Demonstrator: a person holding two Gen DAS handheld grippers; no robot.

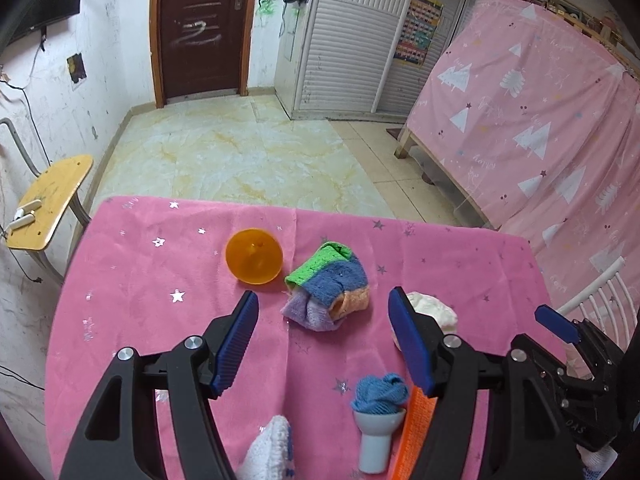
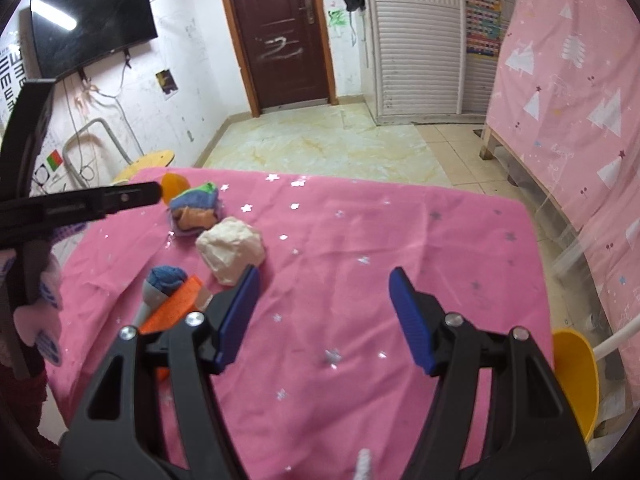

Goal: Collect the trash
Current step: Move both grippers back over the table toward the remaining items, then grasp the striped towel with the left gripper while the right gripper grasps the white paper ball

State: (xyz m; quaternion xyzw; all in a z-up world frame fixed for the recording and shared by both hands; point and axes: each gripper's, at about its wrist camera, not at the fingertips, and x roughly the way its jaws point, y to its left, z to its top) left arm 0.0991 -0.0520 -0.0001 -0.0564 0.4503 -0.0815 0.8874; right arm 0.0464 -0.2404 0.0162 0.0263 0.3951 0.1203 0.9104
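Pale marbled floor (image 1: 240, 152) stretching to a dark brown door (image 1: 200, 28). Nearer, pink star-print tabletop (image 1: 160, 288) bearing striped rolled cloth (image 1: 326, 286), crumpled white wad (image 2: 232, 250), orange dome (image 1: 254, 256), blue rag (image 1: 380, 394) in small grey cup (image 1: 374, 440). Left claw (image 1: 322, 308) spread, empty, above cloth; right claw (image 2: 324, 284) spread, empty, beside wad.

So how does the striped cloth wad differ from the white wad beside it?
The striped cloth is fuzzy towel fabric in green, blue, orange and lilac bands; the white wad is plain cream and looks like crumpled paper. The striped cloth is loosely rolled with folds showing; the white wad is balled into a creased lump. The striped cloth lies nearer the orange ball, the white wad nearer the right gripper. Both rest loose on the pink tablecloth, ungripped.
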